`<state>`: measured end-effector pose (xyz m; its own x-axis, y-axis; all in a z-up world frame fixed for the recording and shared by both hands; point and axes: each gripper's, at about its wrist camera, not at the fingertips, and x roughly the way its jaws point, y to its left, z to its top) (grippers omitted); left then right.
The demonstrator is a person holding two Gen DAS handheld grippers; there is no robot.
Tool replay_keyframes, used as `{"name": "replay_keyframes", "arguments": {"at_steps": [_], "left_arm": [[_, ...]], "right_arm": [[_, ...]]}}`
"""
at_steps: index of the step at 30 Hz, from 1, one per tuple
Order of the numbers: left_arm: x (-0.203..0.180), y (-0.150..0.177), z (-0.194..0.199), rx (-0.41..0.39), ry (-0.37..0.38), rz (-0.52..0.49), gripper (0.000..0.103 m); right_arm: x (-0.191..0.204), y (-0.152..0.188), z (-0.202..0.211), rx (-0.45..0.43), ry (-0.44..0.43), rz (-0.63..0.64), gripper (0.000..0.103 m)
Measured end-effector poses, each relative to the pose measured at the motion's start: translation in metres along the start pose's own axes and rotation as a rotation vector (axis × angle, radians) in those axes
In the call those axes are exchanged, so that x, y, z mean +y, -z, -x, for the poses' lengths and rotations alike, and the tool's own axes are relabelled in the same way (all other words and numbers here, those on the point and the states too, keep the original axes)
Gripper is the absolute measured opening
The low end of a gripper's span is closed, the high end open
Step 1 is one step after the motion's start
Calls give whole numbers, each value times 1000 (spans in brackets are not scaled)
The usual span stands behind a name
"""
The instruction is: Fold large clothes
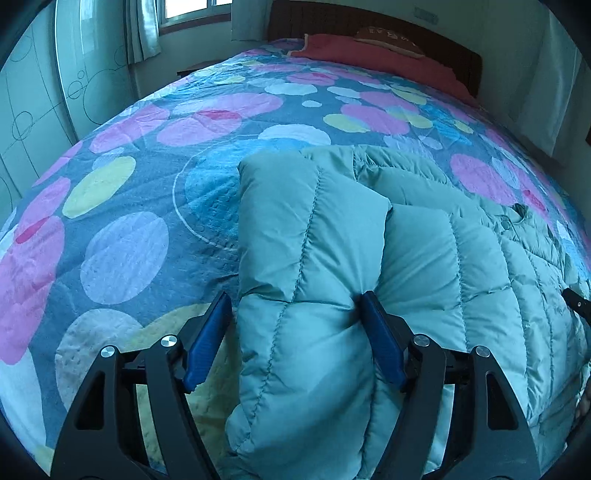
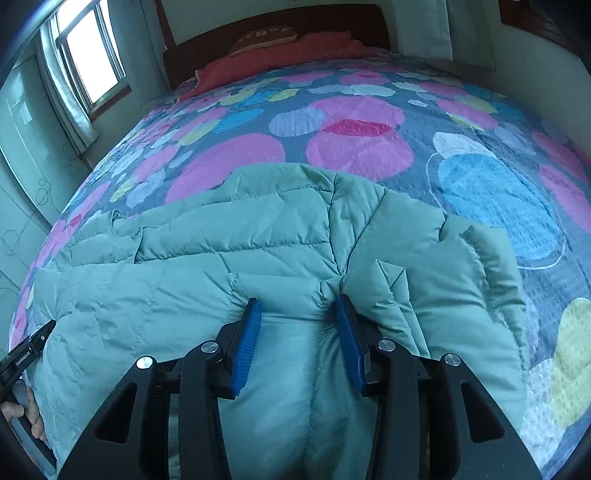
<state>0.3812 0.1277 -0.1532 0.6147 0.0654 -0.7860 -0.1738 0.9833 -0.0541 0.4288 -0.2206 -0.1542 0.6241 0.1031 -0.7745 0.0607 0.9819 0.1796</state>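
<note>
Jacket: a pale green quilted puffer jacket [image 1: 424, 236] lies on the near part of the bed, spread wide across the cover, with its stitched panels running in rows.
Sleeve: in the left wrist view a padded sleeve [image 1: 295, 229] lies folded over the body of the jacket and points toward the head of the bed.
Left gripper: the left gripper [image 1: 295, 325] has its blue pads [image 1: 207, 339] set wide, one on each side of the thick sleeve; the right-hand pad presses into the padding, the other sits just beside it. The jaws are apart, and I cannot tell whether they truly pinch the fabric.
Right gripper: the right gripper [image 2: 297, 332] straddles a puffed ridge of the jacket [image 2: 258, 236] near its edge; both blue pads [image 2: 247, 343] touch the fabric, which bulges between them. The jaws stand parted around the bulge, seemingly clamped on it.
Bed cover: a quilt [image 2: 351, 140] with large pink, blue, lilac and yellow circles on a grey-blue ground.
Head of bed: a red blanket [image 1: 369, 55] and a brown pillow [image 1: 388, 38] lie against a dark wooden headboard [image 2: 280, 27].
Room: a window [image 2: 88, 55] with curtains sits on the left wall.
</note>
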Motion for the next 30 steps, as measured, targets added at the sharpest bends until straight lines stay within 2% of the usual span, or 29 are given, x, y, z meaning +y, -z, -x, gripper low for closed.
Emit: {"name": "replay_keyframes", "arguments": {"at_steps": [5, 6, 8, 9, 12, 14, 16, 19, 25, 30], "left_arm": [[3, 18, 34, -84, 50, 65, 72], [0, 22, 33, -72, 63, 54, 72], [-11, 26, 21, 0, 65, 5, 72], [-12, 29, 21, 5, 48, 3, 71], [-4, 32, 39, -42, 92, 54, 71], [-2, 34, 39, -36, 98, 54, 71], [-4, 38, 21, 18, 65, 23, 74], [-3, 40, 16, 7, 67, 18, 74], [6, 52, 50, -14, 96, 55, 73], [18, 80, 93, -20, 140, 78, 73]], "right_arm": [[10, 27, 34, -63, -3, 36, 42], [12, 35, 30, -48, 7, 47, 45], [13, 42, 15, -17, 9, 74, 46], [13, 44, 17, -28, 13, 81, 46], [13, 43, 37, -39, 11, 58, 46], [13, 50, 45, -56, 27, 60, 49], [14, 58, 31, -12, 47, 86, 51], [13, 60, 22, -15, 36, 87, 52], [7, 65, 49, -31, 5, 34, 52], [-4, 91, 89, -37, -14, 2, 52]]}}
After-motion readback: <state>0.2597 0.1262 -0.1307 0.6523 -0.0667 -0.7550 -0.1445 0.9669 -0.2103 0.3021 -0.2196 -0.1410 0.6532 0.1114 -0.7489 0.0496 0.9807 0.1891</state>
